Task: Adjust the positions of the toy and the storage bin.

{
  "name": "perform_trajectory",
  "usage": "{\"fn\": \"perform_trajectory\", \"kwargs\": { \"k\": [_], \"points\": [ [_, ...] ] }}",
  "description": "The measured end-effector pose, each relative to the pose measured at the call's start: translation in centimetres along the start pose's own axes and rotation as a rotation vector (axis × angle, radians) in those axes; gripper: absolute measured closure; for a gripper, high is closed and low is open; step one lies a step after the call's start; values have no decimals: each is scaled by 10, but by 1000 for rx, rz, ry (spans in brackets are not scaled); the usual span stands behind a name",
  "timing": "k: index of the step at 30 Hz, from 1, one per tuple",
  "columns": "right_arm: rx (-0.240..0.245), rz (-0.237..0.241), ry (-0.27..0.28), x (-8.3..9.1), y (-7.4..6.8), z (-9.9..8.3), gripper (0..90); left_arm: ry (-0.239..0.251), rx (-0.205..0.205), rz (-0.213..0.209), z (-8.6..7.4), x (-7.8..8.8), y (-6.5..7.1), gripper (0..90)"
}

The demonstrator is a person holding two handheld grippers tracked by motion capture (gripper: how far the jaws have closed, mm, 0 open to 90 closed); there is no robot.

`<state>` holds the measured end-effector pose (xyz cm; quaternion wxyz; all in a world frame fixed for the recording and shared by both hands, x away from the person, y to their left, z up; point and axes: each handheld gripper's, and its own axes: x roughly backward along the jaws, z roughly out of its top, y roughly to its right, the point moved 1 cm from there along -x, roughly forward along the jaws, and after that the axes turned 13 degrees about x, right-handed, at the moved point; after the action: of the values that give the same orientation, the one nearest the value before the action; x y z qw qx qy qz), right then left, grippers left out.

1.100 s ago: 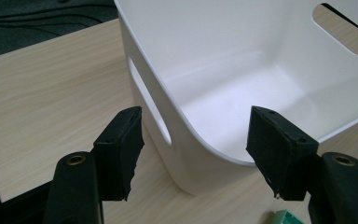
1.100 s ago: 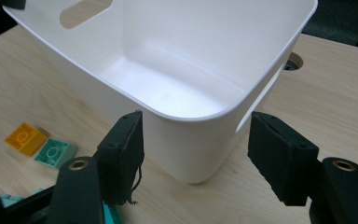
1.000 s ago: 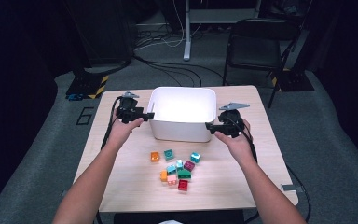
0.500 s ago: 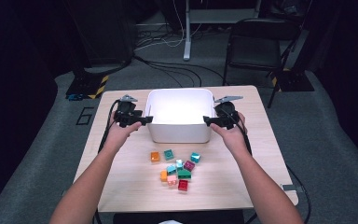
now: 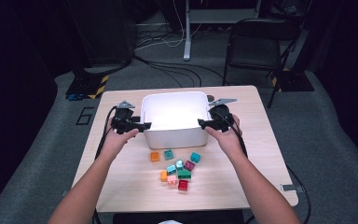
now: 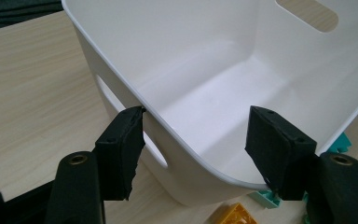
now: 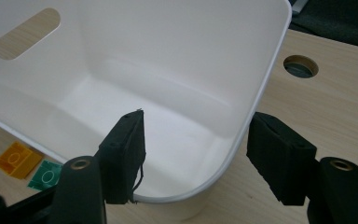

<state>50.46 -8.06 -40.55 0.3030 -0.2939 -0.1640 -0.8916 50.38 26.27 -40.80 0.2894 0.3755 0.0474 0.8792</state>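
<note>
An empty white bin (image 5: 175, 135) stands mid-table. My left gripper (image 5: 145, 126) is at its left wall and my right gripper (image 5: 201, 123) at its right wall. In the left gripper view the open left gripper (image 6: 196, 144) straddles the bin's rim (image 6: 121, 79), one jaw outside by the handle slot and one inside. The right gripper (image 7: 196, 149) also straddles the bin's rim (image 7: 261, 88), open, with one jaw inside and one outside. Neither pair of pads presses the wall. Several small coloured bricks (image 5: 177, 168) lie in front of the bin.
An orange brick (image 6: 235, 215) and a teal brick (image 6: 341, 142) lie close to the bin's base. A cable hole (image 7: 300, 66) sits in the tabletop behind the right wall. A folding chair (image 5: 256, 42) and floor cables lie beyond the table.
Both grippers have moved inward from beside the bin, so their jaws now straddle its side walls. The bin and the bricks have stayed put.
</note>
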Motion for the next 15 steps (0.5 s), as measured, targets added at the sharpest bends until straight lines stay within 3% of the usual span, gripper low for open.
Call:
{"fn": "perform_trajectory", "kwargs": {
  "k": [2, 5, 8, 15],
  "points": [
    [3, -1, 1, 1, -2, -1, 360, 8, 25, -14, -3, 0, -1, 363],
    [12, -2, -5, 3, -5, -2, 359, 9, 25, -18, -6, 2, -1, 359],
    [33, -2, -4, 5, -9, -2, 355, -3, 10, -9, -8, 5, 1, 356],
    [25, 6, -1, 8, -12, -5, 357, -15, -5, 0, -11, 9, 4, 350]
  ]
}}
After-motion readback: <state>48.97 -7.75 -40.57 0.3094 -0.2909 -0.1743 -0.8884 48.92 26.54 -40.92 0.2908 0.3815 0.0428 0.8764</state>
